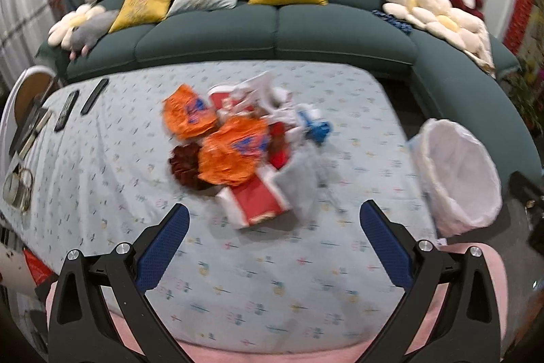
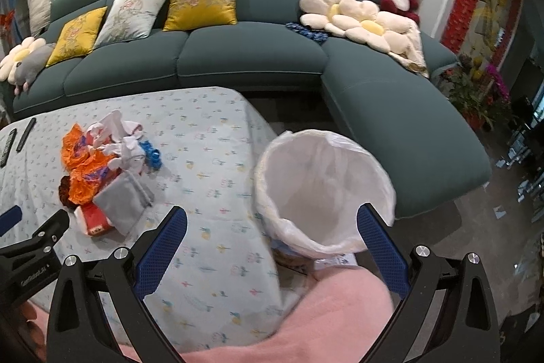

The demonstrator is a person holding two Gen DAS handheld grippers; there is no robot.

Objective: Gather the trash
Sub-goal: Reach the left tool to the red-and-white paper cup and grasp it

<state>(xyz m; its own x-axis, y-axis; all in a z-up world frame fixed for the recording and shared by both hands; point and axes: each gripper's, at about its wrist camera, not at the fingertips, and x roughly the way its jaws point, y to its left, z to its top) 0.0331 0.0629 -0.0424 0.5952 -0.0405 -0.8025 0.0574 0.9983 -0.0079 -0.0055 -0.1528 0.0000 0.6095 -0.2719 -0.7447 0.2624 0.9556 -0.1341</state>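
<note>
The left gripper (image 1: pixel 273 223) hangs nearest, its blue pads spread wide and holding nothing, above the near edge of the table (image 1: pixel 102 179). The right gripper (image 2: pixel 272 227) is likewise wide and empty, over the table's right edge.

The trash pile (image 1: pixel 238 145) sits near the middle of the table, well apart from every edge. Its long axis runs from the far edge toward the near edge. Crumpled orange wrappers (image 1: pixel 227 159) lie on top, a dark red wad (image 1: pixel 183 165) touches their left side, and a flat red box (image 1: pixel 261 203) at the near end points toward the far edge. A grey pouch (image 1: pixel 299 182) lies against the box's right side, with blue-and-white scraps (image 1: pixel 312 121) beyond it.

A bin (image 2: pixel 323 189) lined with a white bag stands just beside the table's right edge, tilted, its mouth facing up and toward the camera. Two remotes (image 1: pixel 78 102) lie at the far left corner.
</note>
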